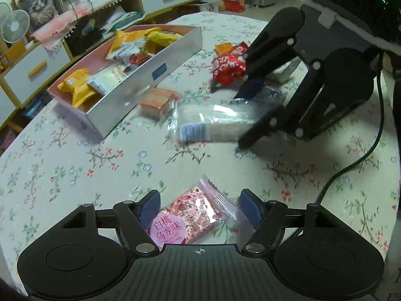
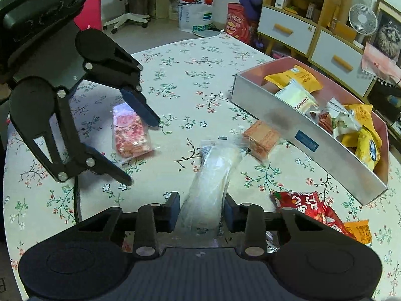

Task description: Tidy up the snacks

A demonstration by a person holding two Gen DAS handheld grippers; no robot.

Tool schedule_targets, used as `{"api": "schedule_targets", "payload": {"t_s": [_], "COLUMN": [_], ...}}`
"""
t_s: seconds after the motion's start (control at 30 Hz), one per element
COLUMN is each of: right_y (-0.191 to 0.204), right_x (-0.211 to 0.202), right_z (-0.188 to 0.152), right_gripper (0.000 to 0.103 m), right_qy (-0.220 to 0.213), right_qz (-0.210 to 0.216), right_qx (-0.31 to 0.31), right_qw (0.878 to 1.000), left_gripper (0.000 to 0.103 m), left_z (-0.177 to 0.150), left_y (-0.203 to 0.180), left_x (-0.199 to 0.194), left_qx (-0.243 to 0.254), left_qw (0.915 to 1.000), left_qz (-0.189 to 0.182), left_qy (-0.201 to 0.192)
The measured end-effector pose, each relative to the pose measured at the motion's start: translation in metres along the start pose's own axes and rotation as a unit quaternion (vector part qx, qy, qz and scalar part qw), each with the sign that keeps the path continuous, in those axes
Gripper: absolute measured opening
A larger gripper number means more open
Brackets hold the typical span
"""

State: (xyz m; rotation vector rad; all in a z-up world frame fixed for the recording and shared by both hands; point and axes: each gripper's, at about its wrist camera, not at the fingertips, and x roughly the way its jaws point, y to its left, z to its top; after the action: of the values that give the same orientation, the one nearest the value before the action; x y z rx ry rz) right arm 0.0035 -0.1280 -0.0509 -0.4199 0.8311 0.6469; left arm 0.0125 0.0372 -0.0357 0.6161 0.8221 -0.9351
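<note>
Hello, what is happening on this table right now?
A person with a gripper in each hand is sorting snacks into a box on a floral table. The right gripper is shut on a long clear packet. The left gripper is open around a pink packet that lies on the table, not yet gripped. An orange wafer pack and a red bag are also outside the box, which already holds several snacks.

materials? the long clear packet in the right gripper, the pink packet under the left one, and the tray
Long clear packet: thin glossy plastic film, see-through, glare streaks and crinkles. Pink packet: clear plastic wrapper with a crimped, serrated end seal and a printed pink label. Tray: looks like rigid card or board, smooth silvery-white outside, pink inside, sharp folded corners; could be plastic.
</note>
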Motion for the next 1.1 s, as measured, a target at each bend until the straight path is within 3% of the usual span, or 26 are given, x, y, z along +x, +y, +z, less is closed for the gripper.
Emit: {"api": "schedule_targets", "payload": {"t_s": [0.13, 0.3, 0.43, 0.47, 0.57, 0.9, 1.1], "right_y": [-0.001, -0.004, -0.003, -0.003, 0.0, 0.008, 0.011], "right_x": [-0.001, -0.001, -0.002, -0.003, -0.005, 0.002, 0.003], "right_z": [0.001, 0.005, 0.008, 0.009, 0.011, 0.014, 0.013], "right_gripper": [0.005, 0.005, 0.008, 0.013, 0.034, 0.034, 0.034], "right_qy": [0.002, 0.001, -0.001, -0.002, -0.002, 0.011, 0.016], "right_qz": [-0.014, -0.039, -0.046, -0.045, -0.042, -0.035, -0.031], "right_qx": [0.002, 0.009, 0.01, 0.011, 0.015, 0.009, 0.009], "right_qw": [1.0, 0.999, 0.999, 0.999, 0.999, 0.999, 0.999], "left_gripper": [0.072, 0.072, 0.076, 0.084, 0.091, 0.091, 0.089], "left_z": [-0.003, -0.005, -0.01, -0.011, -0.015, -0.037, -0.044], "left_y": [0.006, 0.026, 0.041, 0.043, 0.043, 0.053, 0.043], "left_x": [-0.001, 0.0, -0.016, -0.02, -0.029, -0.018, -0.024], "left_qx": [-0.022, -0.079, -0.114, -0.114, -0.087, -0.067, -0.066], "left_qw": [0.9987, 0.9883, 0.9889, 0.9892, 0.9904, 0.9959, 0.9973], "left_qz": [0.045, 0.129, 0.094, 0.09, 0.098, 0.056, 0.017], "left_qy": [0.008, 0.018, -0.012, -0.022, -0.043, 0.023, 0.028]}}
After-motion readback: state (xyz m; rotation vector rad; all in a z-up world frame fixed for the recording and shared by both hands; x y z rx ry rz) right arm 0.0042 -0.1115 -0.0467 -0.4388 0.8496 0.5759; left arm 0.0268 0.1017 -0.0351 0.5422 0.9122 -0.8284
